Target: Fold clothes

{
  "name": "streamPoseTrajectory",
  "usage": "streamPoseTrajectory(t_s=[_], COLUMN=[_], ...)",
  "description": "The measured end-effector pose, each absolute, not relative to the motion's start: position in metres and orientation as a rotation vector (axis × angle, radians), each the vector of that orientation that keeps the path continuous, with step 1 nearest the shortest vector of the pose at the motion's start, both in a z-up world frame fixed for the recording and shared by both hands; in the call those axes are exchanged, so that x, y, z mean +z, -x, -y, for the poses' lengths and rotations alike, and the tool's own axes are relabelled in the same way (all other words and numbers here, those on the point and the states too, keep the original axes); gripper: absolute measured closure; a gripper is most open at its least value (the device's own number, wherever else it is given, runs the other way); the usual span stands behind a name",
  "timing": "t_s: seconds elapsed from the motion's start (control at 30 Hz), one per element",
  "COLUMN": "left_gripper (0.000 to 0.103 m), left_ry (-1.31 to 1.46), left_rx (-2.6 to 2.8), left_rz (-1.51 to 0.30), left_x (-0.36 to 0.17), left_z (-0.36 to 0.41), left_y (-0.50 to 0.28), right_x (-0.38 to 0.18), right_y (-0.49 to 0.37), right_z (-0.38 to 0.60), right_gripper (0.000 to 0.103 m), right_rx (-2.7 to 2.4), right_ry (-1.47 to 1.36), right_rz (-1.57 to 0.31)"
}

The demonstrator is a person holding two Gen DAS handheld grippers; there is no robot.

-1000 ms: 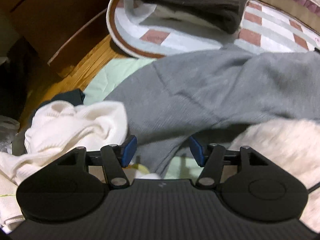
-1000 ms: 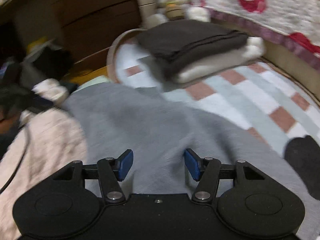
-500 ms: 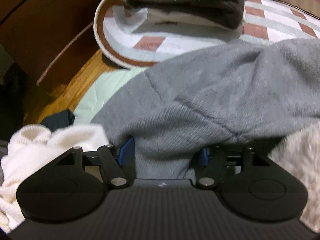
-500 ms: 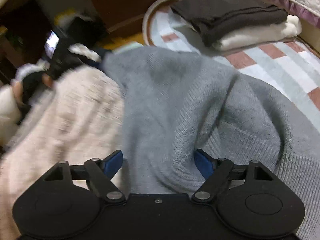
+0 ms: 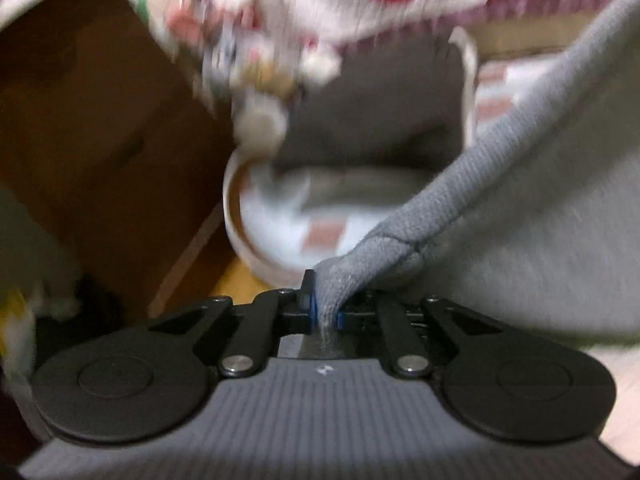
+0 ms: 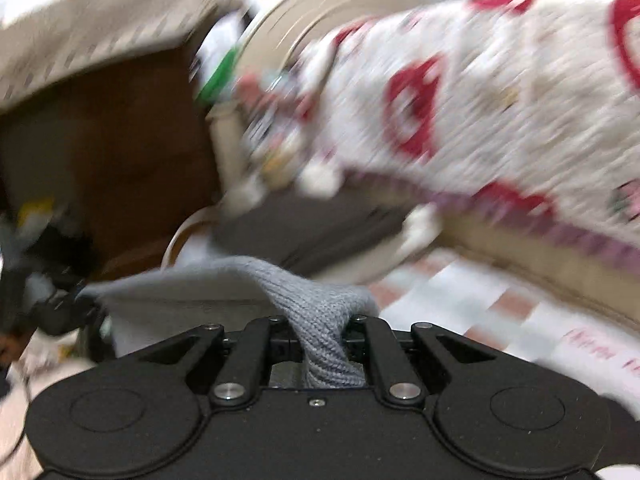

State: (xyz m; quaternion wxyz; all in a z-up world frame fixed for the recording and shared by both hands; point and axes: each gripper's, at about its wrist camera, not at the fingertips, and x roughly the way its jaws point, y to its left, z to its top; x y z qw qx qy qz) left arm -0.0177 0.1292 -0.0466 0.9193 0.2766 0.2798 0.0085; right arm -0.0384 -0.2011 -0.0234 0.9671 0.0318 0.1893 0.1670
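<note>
Grey knit sweater [image 5: 540, 184] is off the floor, a bunched edge pinched in each tool: left gripper [image 5: 325, 312] clamped tight on a ribbed fold, right gripper [image 6: 322, 340] clamped on another wad w/ knit [image 6: 316, 304] poking past the jaws. No legible writing, only blurred red marks on the checked rug [image 6: 500, 320]; both tools angle slightly down. Left view alone shows rug's curved brown-trimmed edge [image 5: 236, 216] & folded dark garment [image 5: 372, 120]; right view adds red-patterned quilt [image 6: 480, 100] & brown cabinet [image 6: 132, 152].
</note>
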Motion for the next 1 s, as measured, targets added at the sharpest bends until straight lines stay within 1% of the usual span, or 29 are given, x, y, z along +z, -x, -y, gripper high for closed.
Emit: streamPoseTrajectory(t_s=[0.1, 0.23, 0.37, 0.47, 0.5, 0.53, 0.57, 0.6, 0.63, 0.67, 0.73, 0.87, 1.0], left_gripper=[0.095, 0.095, 0.095, 0.094, 0.094, 0.093, 0.093, 0.087, 0.086, 0.084, 0.068, 0.066, 0.060], left_ry=[-0.588, -0.549, -0.480, -0.304, -0.243, -0.181, -0.150, -0.121, -0.092, -0.100, -0.138, -0.225, -0.262], left_rx=[-0.040, -0.062, -0.034, 0.050, 0.076, 0.101, 0.104, 0.104, 0.104, 0.096, 0.041, -0.078, -0.163], left_rz=[-0.490, -0.441, -0.440, -0.495, -0.533, -0.570, -0.619, -0.670, -0.720, -0.734, -0.736, -0.758, -0.754], left_x=[-0.017, 0.001, 0.015, 0.030, 0.029, 0.028, 0.016, 0.003, -0.011, -0.025, -0.048, -0.083, -0.084], left_z=[-0.096, -0.063, -0.045, -0.048, -0.049, -0.050, -0.049, -0.048, -0.047, -0.042, -0.031, -0.007, 0.004], left_y=[0.013, -0.015, -0.064, -0.117, -0.138, -0.158, -0.175, -0.191, -0.208, -0.212, -0.205, -0.184, -0.177], right_x=[0.002, 0.022, 0.048, 0.060, 0.060, 0.061, 0.061, 0.057, 0.048, 0.038, 0.015, -0.042, -0.093], right_y=[0.046, 0.032, -0.020, -0.086, -0.110, -0.135, -0.159, -0.175, -0.181, -0.179, -0.161, -0.091, -0.021], right_z=[0.222, 0.246, 0.271, 0.273, 0.273, 0.272, 0.271, 0.270, 0.269, 0.275, 0.296, 0.350, 0.398], right_gripper=[0.094, 0.093, 0.094, 0.092, 0.085, 0.059, 0.054, 0.053, 0.048, 0.048, 0.048, 0.047, 0.047], right_rx=[0.282, 0.213, 0.182, 0.167, 0.162, 0.158, 0.153, 0.106, 0.036, -0.002, -0.029, -0.062, -0.168], right_ry=[-0.050, -0.041, 0.001, 0.036, 0.051, 0.065, 0.080, 0.111, 0.130, 0.103, 0.000, -0.188, -0.327], right_rz=[-0.317, -0.293, -0.310, -0.344, -0.359, -0.374, -0.390, -0.400, -0.414, -0.442, -0.504, -0.636, -0.767])
